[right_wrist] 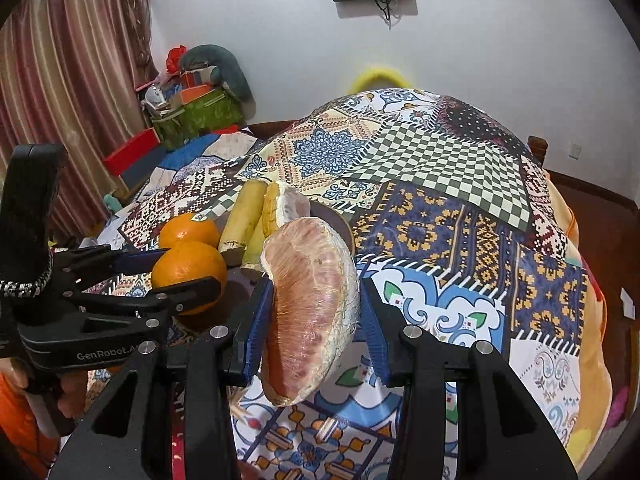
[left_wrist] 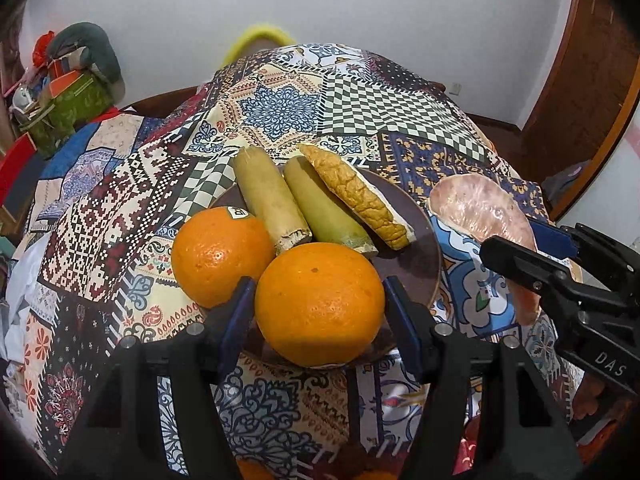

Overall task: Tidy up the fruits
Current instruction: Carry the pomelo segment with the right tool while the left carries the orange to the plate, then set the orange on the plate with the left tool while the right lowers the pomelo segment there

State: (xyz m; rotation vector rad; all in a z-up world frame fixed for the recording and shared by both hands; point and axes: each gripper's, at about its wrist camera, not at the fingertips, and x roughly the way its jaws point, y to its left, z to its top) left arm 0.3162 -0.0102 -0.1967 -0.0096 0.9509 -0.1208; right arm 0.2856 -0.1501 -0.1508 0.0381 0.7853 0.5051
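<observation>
Straddling the nearer round orange fruit [left_wrist: 318,304] on the dark brown round plate [left_wrist: 420,256], with the left gripper [left_wrist: 320,312] fingers [left_wrist: 240,312] standing apart on either side, contact impossible to tell. Clamping the pink plastic-wrapped pomelo wedge [right_wrist: 312,304] between the right gripper [right_wrist: 316,332] fingers [right_wrist: 258,328], just right of the plate above the patchwork-clothed table [right_wrist: 460,216]. Sharing the plate: a second stickered orange [left_wrist: 220,256], two pale sugarcane pieces [left_wrist: 272,196] and a yellow pomelo rind wedge [left_wrist: 360,196].
</observation>
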